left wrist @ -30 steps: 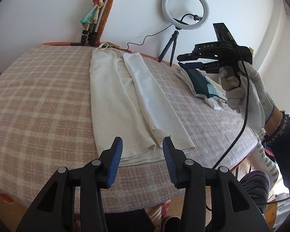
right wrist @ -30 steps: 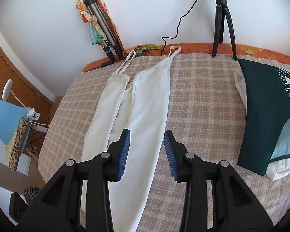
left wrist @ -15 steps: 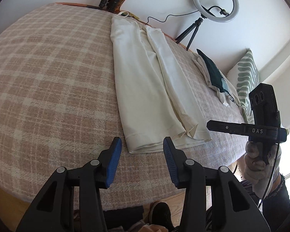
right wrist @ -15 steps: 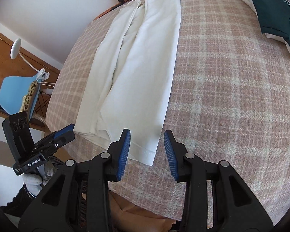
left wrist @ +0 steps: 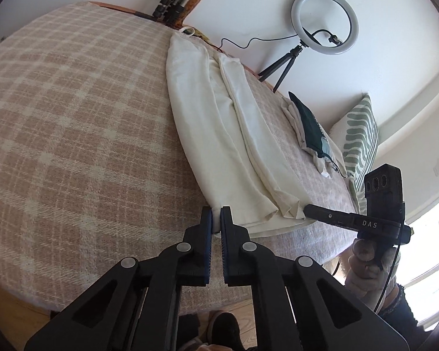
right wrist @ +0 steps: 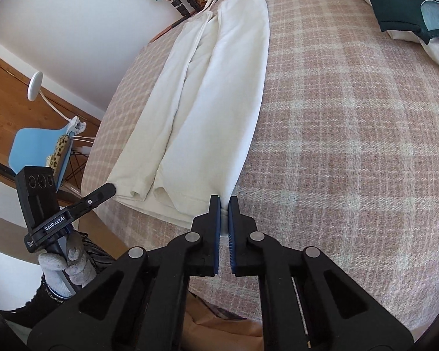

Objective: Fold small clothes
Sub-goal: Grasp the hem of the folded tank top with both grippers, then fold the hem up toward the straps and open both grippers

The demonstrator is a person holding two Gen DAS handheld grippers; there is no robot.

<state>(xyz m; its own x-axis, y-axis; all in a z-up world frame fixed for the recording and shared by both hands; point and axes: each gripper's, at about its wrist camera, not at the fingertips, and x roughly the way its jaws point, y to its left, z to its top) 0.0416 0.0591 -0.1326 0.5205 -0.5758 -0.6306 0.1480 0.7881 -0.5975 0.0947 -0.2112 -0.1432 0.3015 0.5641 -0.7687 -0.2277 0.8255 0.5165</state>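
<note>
A long white strappy garment (left wrist: 219, 134) lies folded lengthwise on the pink plaid blanket (left wrist: 73, 146), straps at the far end. My left gripper (left wrist: 216, 213) is at the hem's near left corner, its jaws closing with the pads pressing white cloth between them. In the right wrist view the garment (right wrist: 213, 93) runs away from my right gripper (right wrist: 224, 201), whose jaws are closing on the hem's right corner, a pinch of cloth showing between the blue pads. Each gripper also appears in the other's view: the right gripper (left wrist: 307, 209) and the left gripper (right wrist: 109, 188), both held by gloved hands.
A folded dark green garment (left wrist: 310, 128) on a white one lies at the bed's far right, beside a green patterned pillow (left wrist: 363, 143). A ring light (left wrist: 325, 22) and a tripod (left wrist: 172, 8) stand at the wall. A blue chair (right wrist: 35, 149) stands left of the bed.
Both grippers came down to the near hem of the white garment and went from open to shut on its two corners.
</note>
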